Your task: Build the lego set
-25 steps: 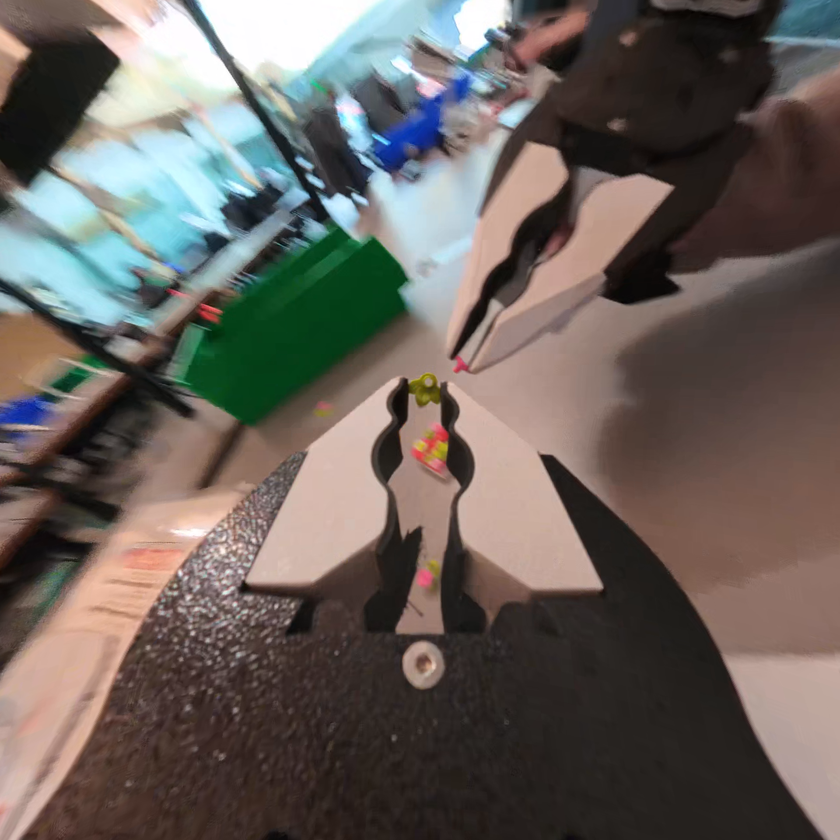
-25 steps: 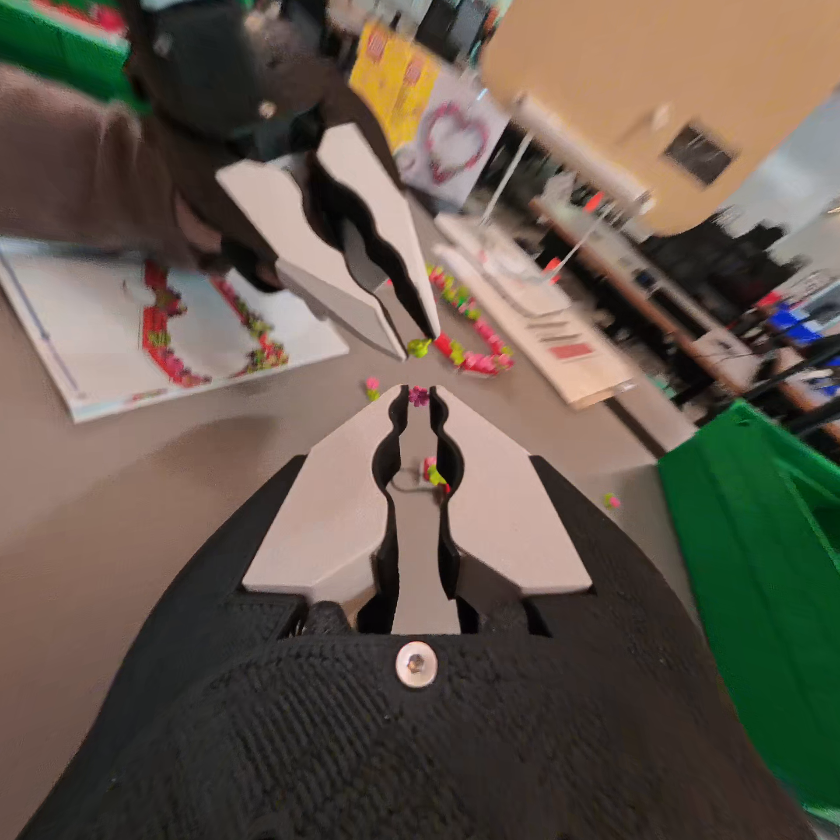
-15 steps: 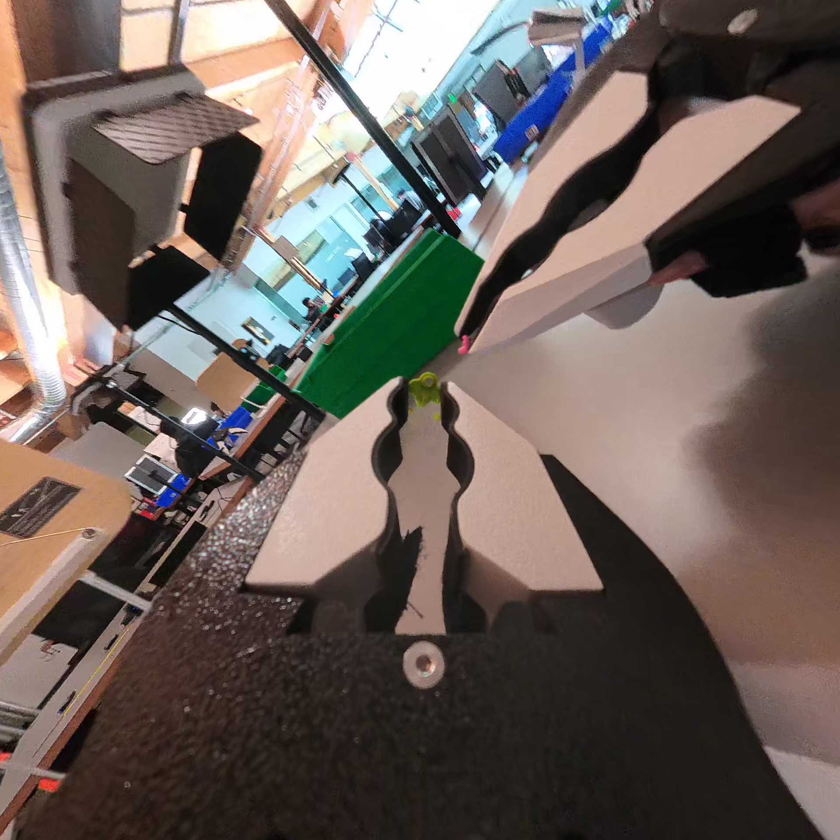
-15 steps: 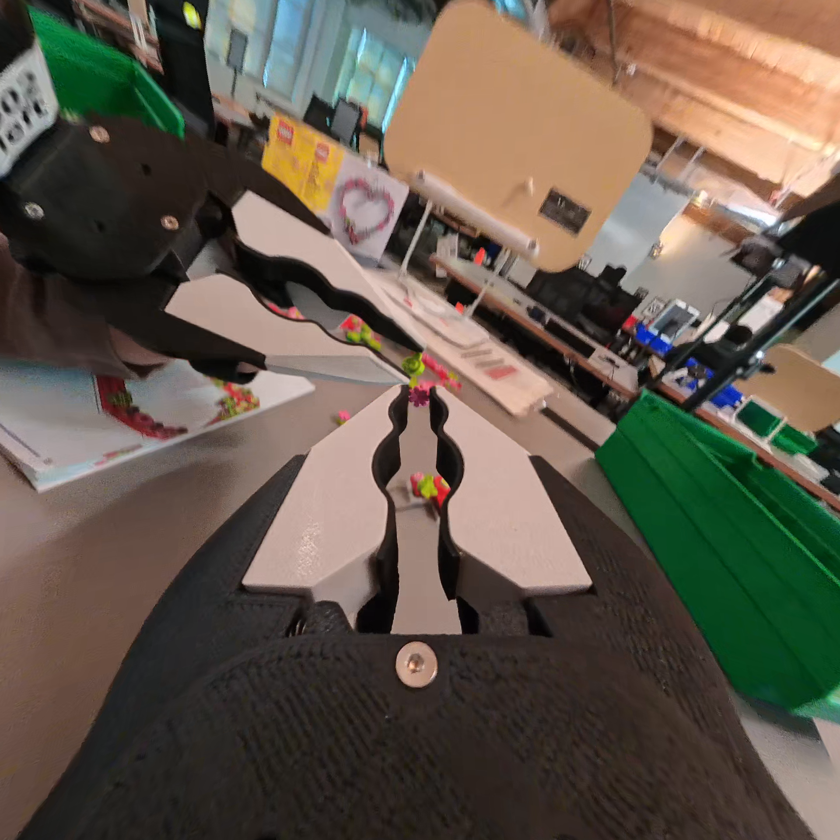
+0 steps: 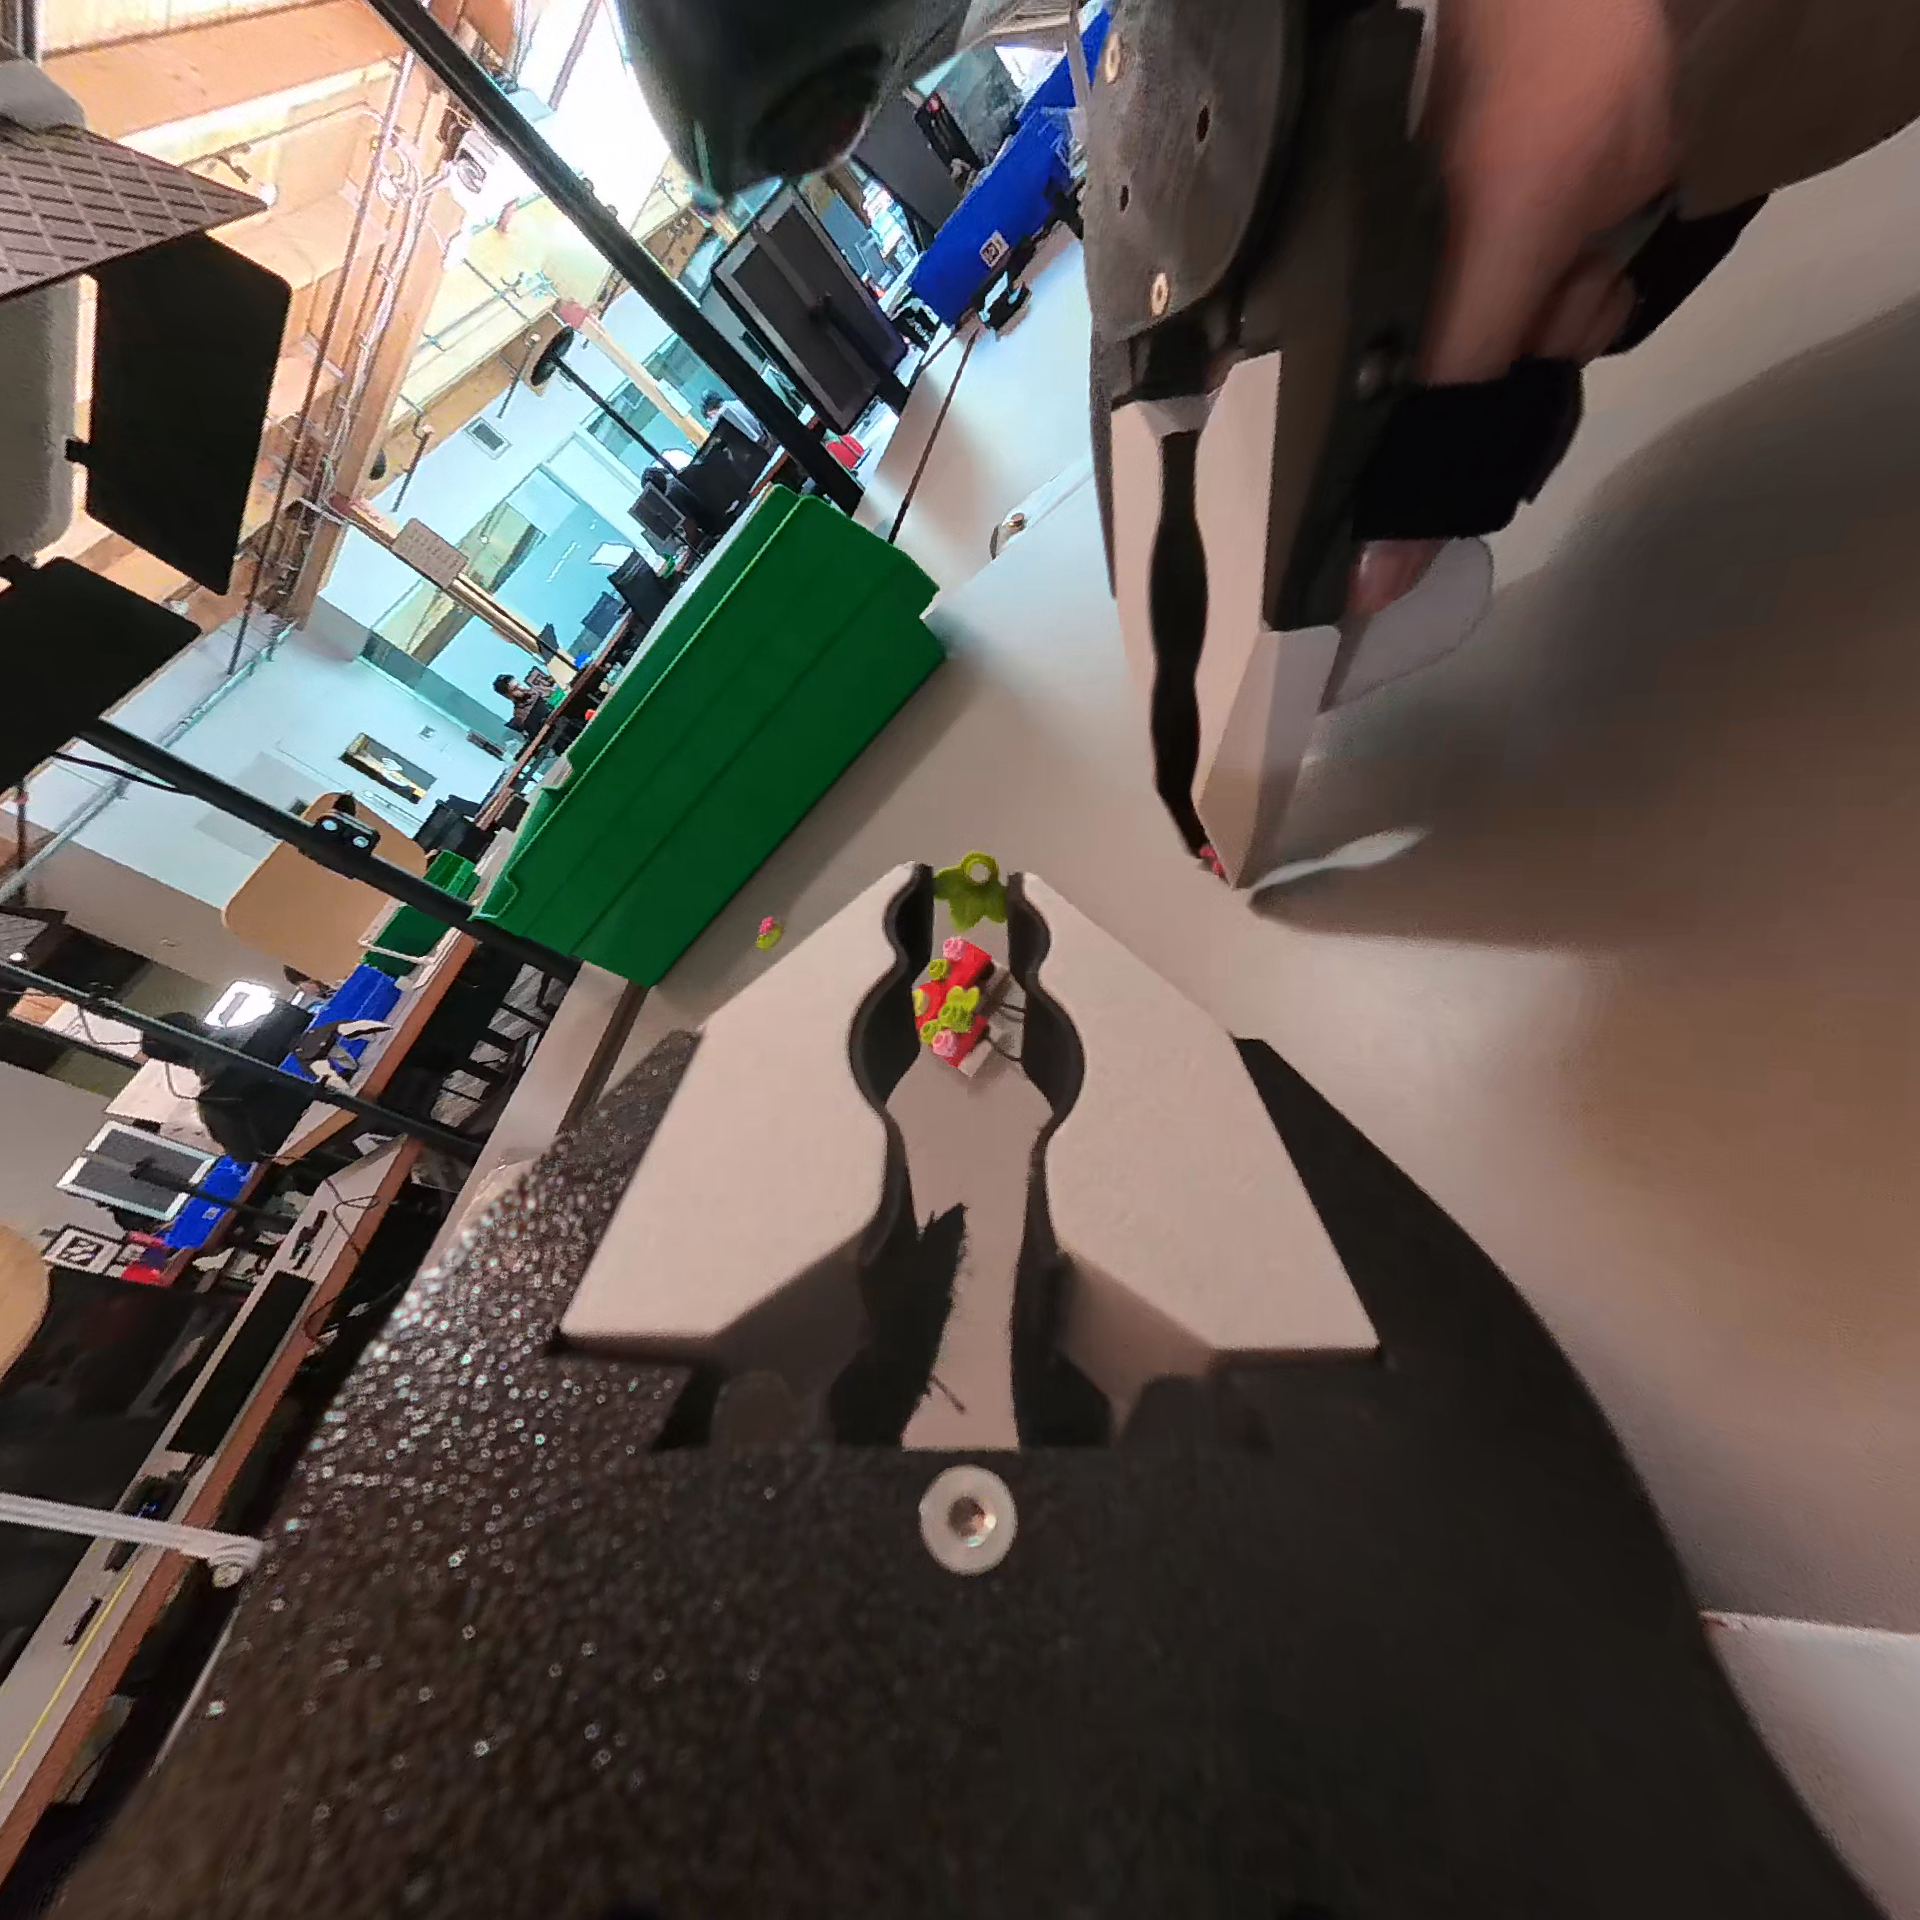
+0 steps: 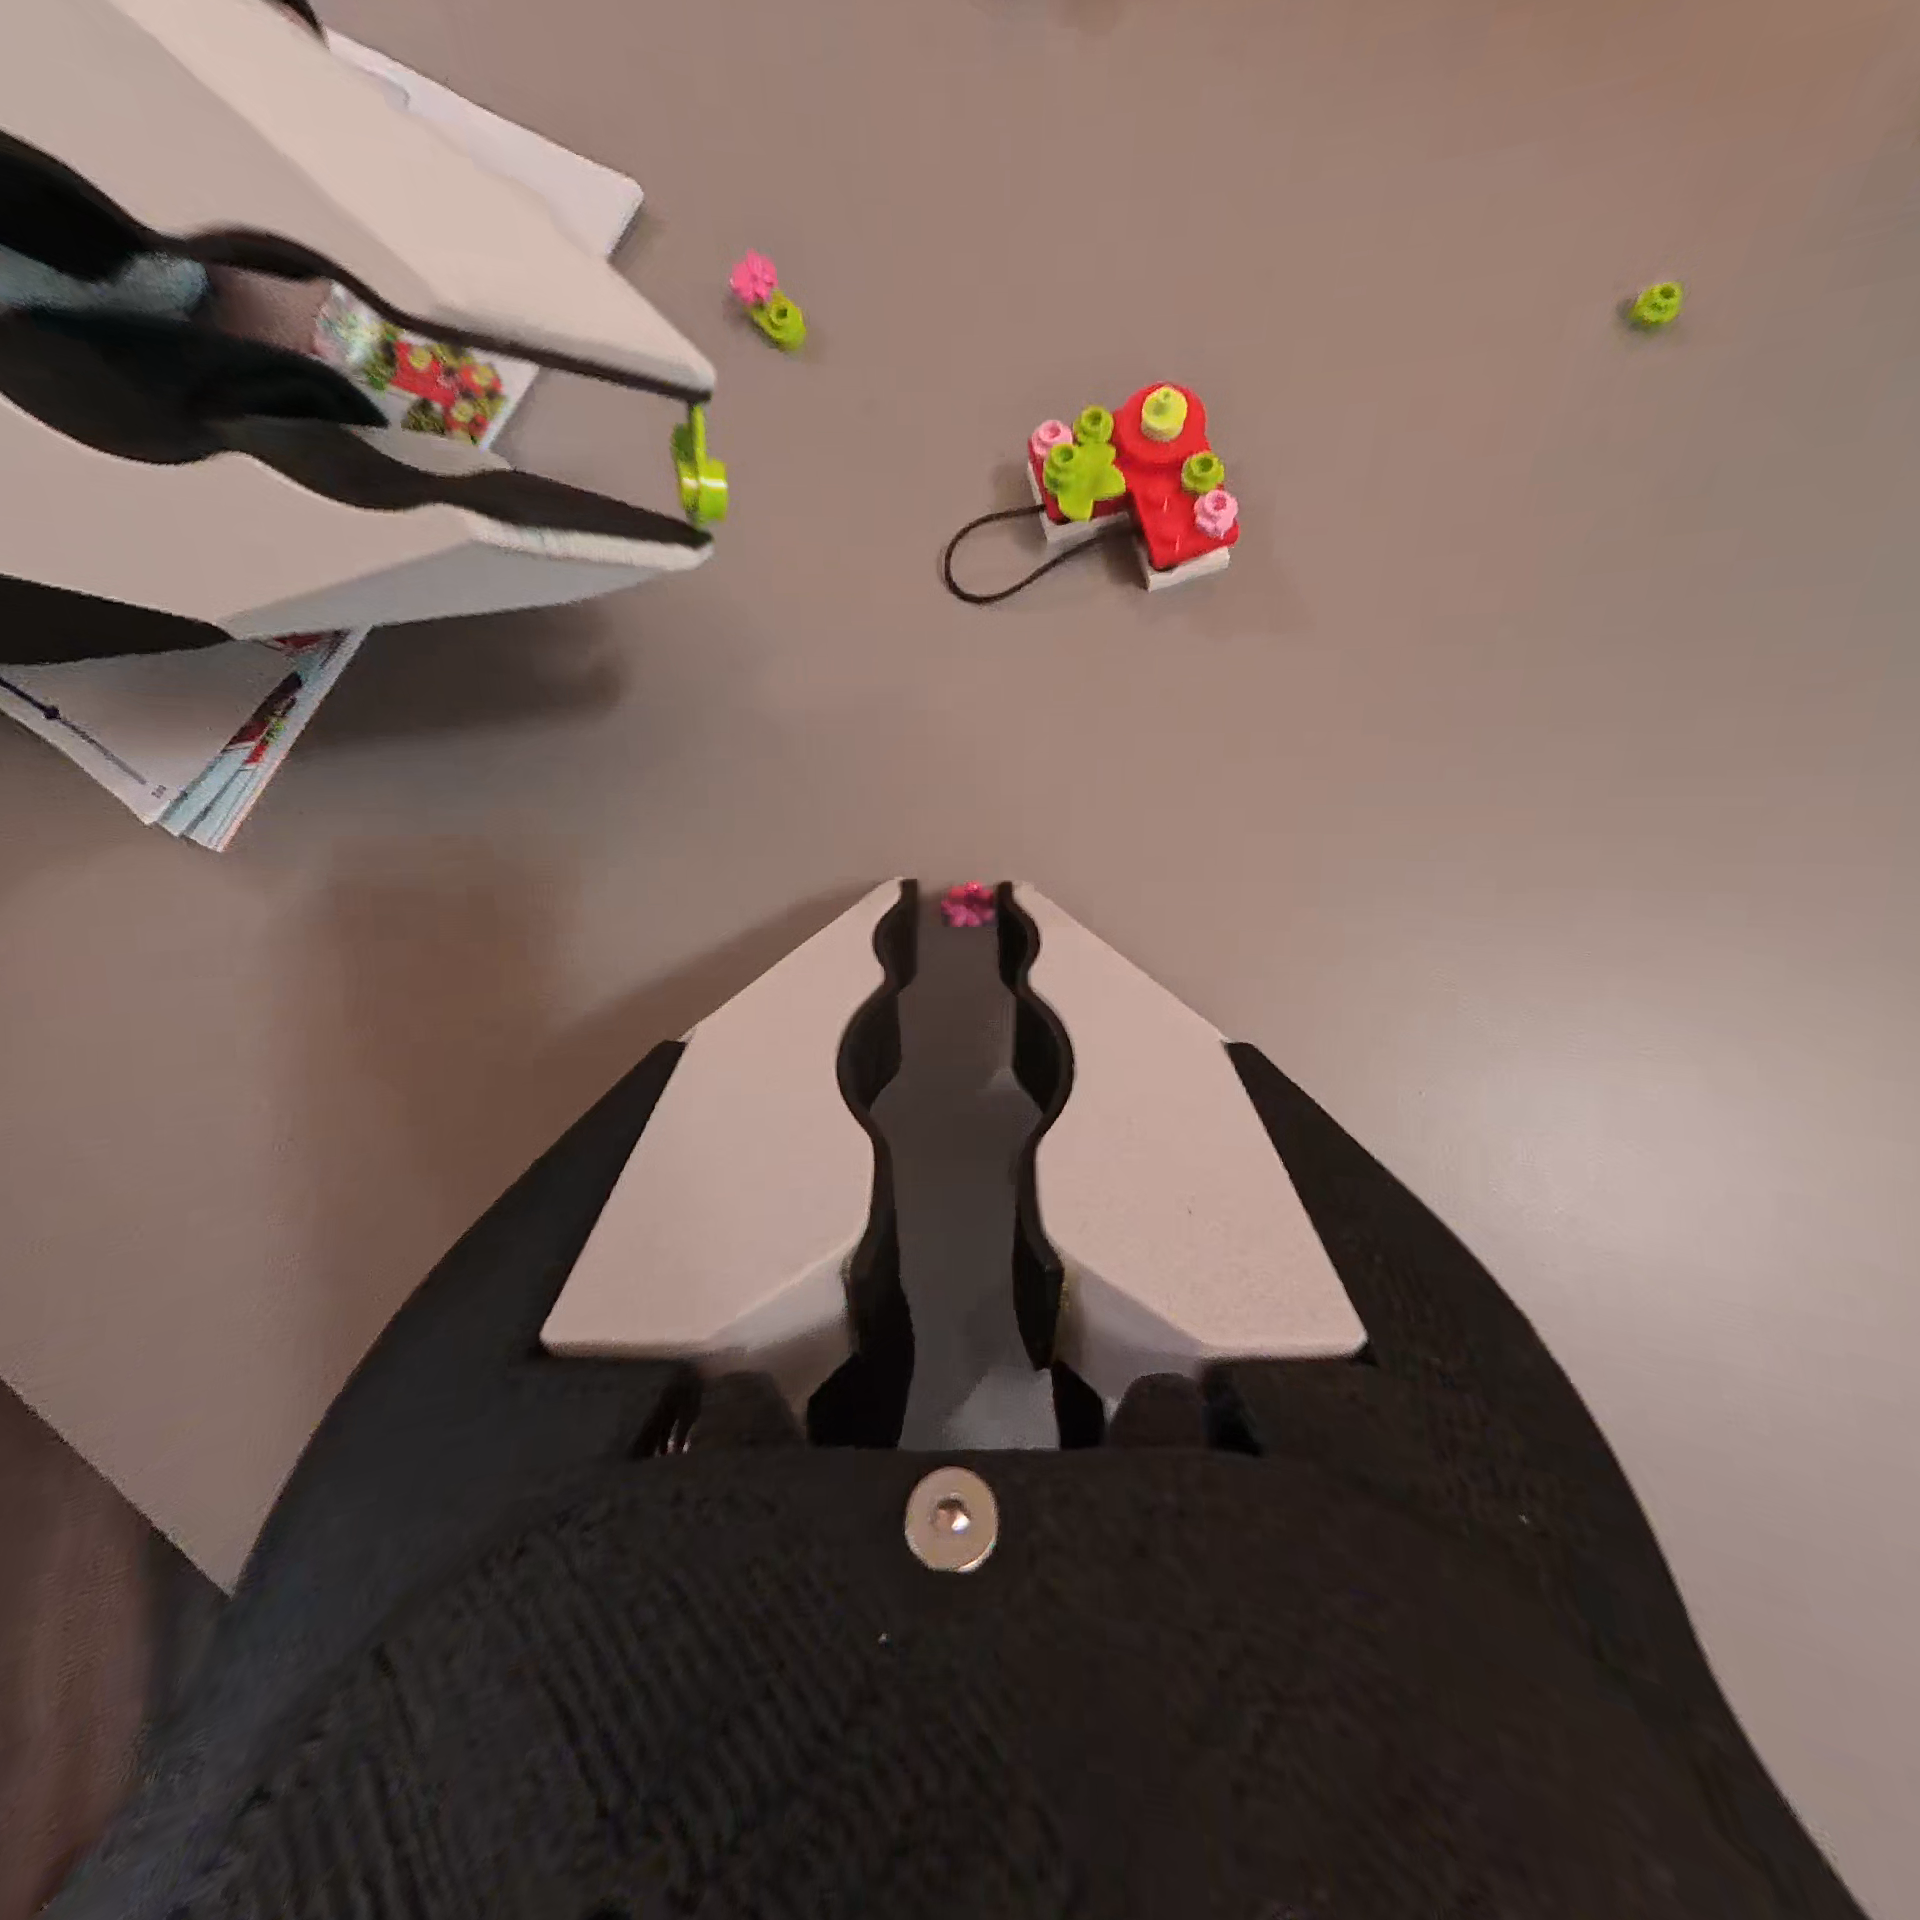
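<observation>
Bare table (image 6: pixel 1455 831) surrounds the red build (image 6: pixel 1153 478).

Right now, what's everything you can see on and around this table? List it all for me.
Small red and white lego build: one, with lime and pink studs on top and a black cord loop, middle of the grey table.
Loose lime and pink flower pieces: one small cluster, on the table beyond the build.
Loose lime round stud: one, far right on the table.
Open instruction booklet: one, white with printed pictures, left edge of the table.
Green plastic bin: one, at the table's far edge.
Lime green leaf piece: one, pinched at the left gripper fingers.
Magenta flower piece: one, pinched at the right gripper fingers.
</observation>
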Demonstrator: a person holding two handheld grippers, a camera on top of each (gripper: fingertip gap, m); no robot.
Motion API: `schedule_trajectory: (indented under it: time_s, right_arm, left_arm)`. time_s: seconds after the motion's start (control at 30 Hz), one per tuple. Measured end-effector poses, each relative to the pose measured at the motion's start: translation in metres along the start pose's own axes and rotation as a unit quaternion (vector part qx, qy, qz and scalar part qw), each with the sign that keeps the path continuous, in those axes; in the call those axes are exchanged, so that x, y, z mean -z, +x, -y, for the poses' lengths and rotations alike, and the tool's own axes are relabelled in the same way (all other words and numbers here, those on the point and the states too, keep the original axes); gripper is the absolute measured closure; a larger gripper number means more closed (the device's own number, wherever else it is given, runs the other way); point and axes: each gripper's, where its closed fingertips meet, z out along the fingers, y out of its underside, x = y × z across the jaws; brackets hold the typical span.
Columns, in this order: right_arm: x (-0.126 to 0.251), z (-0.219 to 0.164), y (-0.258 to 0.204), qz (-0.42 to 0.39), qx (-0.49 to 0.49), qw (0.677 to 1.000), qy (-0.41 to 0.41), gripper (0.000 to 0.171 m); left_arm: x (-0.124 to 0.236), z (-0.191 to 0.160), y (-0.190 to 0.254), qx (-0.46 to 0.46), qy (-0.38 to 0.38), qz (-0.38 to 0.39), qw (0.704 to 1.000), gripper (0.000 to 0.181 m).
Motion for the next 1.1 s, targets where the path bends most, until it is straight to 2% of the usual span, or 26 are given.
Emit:
schedule_trajectory:
  time_s: [0.03, 0.13, 0.27, 0.4, 0.47, 0.7, 0.77, 0.87, 1.0, 1.1]
  right_arm:
    - [-0.001, 0.001, -0.001, 0.001, 0.001, 1.0, 0.002, 0.15]
    - [0.0, 0.002, -0.002, -0.001, -0.004, 1.0, 0.0, 0.133]
    - [0.01, 0.009, -0.003, -0.006, -0.009, 0.999, 0.033, 0.144]
    - [0.034, 0.053, -0.029, 0.069, -0.017, 0.978, 0.194, 0.155]
    - [0.042, 0.066, -0.037, 0.101, -0.031, 0.965, 0.241, 0.157]
    - [0.032, 0.07, -0.038, 0.148, -0.08, 0.954, 0.247, 0.16]
    - [0.031, 0.069, -0.036, 0.157, -0.093, 0.95, 0.253, 0.168]
    - [0.035, 0.067, -0.039, 0.178, -0.089, 0.946, 0.256, 0.169]
    - [0.051, 0.065, -0.046, 0.226, -0.056, 0.934, 0.27, 0.169]
    - [0.065, 0.065, -0.049, 0.254, -0.03, 0.922, 0.29, 0.169]
  left_arm:
    - [0.0, -0.001, 0.0, 0.005, 0.0, -0.002, 1.0, 0.169]
    - [0.0, -0.002, -0.001, 0.025, 0.003, -0.006, 1.0, 0.169]
    - [0.0, 0.0, -0.003, 0.046, 0.012, -0.01, 0.999, 0.169]
    - [0.001, 0.003, -0.001, 0.053, 0.022, -0.018, 0.998, 0.169]
    - [0.001, 0.004, 0.0, 0.052, 0.022, -0.019, 0.998, 0.169]
    - [0.003, 0.006, 0.003, 0.052, 0.036, -0.032, 0.997, 0.169]
    - [0.004, 0.008, 0.003, 0.054, 0.041, -0.035, 0.997, 0.169]
    - [0.006, 0.013, 0.006, 0.058, 0.056, -0.047, 0.996, 0.169]
    - [0.014, 0.033, 0.007, 0.151, 0.125, -0.107, 0.975, 0.171]
    - [0.021, 0.049, 0.005, 0.245, 0.171, -0.156, 0.941, 0.155]
